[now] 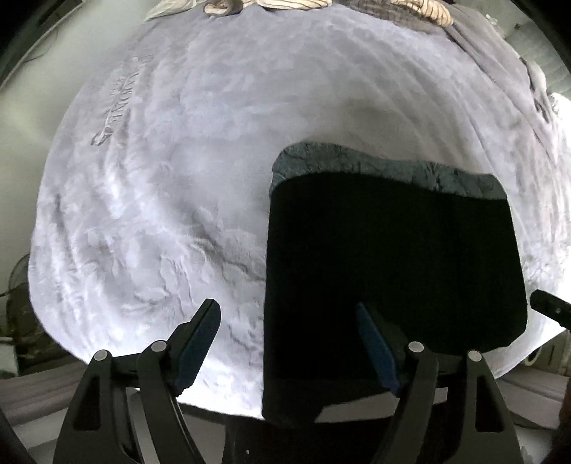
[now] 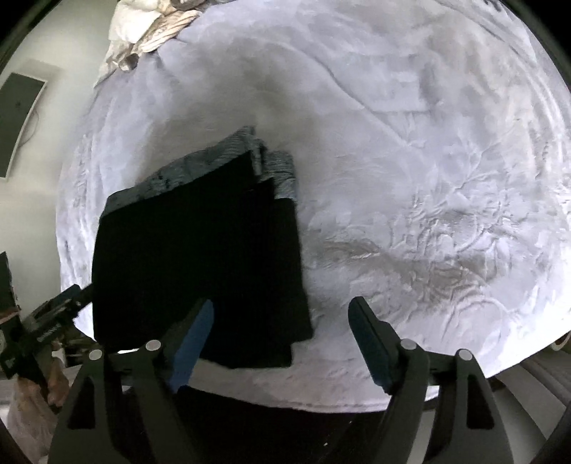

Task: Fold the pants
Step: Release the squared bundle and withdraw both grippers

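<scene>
Both grippers hover with jaws apart and nothing between them, above folded black pants on a pale blanket.

Left gripper [image 1: 287,310] hangs over the near left edge of the pants [image 1: 392,271], its fingers spread wide, one over the blanket [image 1: 178,178] and one over the dark cloth, pressing on neither. Right gripper [image 2: 282,308] is likewise released, with the pants [image 2: 200,257] lying under its left finger and bare blanket [image 2: 428,160] under the other. The pants form a compact, roughly square black stack near the front edge of the bed, with a grey fleecy lining showing along the far edge, bunched at one corner. Black fabric swallows all detail, so seams and layers cannot be made out. Rumpled striped bedding [image 1: 303,5] is cut off at the top. Embossed lettering [image 1: 117,100] on the blanket is too faint to read.
</scene>
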Demonstrator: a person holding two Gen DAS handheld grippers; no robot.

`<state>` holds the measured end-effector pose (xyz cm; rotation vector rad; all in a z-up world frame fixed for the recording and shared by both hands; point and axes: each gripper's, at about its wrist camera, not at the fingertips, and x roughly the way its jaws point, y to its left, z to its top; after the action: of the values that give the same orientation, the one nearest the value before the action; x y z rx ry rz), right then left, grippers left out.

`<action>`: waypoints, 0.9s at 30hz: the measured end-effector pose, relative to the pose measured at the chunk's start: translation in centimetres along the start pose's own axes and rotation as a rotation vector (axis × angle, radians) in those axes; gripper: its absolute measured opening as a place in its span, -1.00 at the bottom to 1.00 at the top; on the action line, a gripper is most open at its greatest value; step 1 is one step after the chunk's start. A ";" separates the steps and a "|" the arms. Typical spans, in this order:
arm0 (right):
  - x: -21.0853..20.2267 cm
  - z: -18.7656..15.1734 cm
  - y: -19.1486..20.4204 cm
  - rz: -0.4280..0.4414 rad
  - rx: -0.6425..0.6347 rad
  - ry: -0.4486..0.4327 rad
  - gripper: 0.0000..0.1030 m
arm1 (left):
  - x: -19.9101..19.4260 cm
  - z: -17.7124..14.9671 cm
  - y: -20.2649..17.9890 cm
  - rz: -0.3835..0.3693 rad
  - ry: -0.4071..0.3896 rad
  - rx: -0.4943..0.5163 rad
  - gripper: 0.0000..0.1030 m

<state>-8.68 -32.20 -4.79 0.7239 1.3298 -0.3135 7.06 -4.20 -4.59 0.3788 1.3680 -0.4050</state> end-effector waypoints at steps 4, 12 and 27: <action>-0.7 -0.7 1.8 -0.039 -0.025 -0.016 0.69 | -0.6 -0.2 -1.2 -0.006 -0.010 0.012 0.72; -1.4 -1.5 5.1 -0.141 -0.123 -0.050 1.00 | -1.5 0.0 -2.0 -0.005 -0.034 0.017 0.99; -2.4 -1.5 6.8 -0.216 -0.152 -0.074 1.00 | -2.7 0.1 -2.9 0.021 -0.073 0.033 0.99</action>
<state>-6.36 -26.68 -0.55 0.4374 1.3475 -0.4033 5.33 -6.66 -1.99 0.4013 1.2865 -0.4211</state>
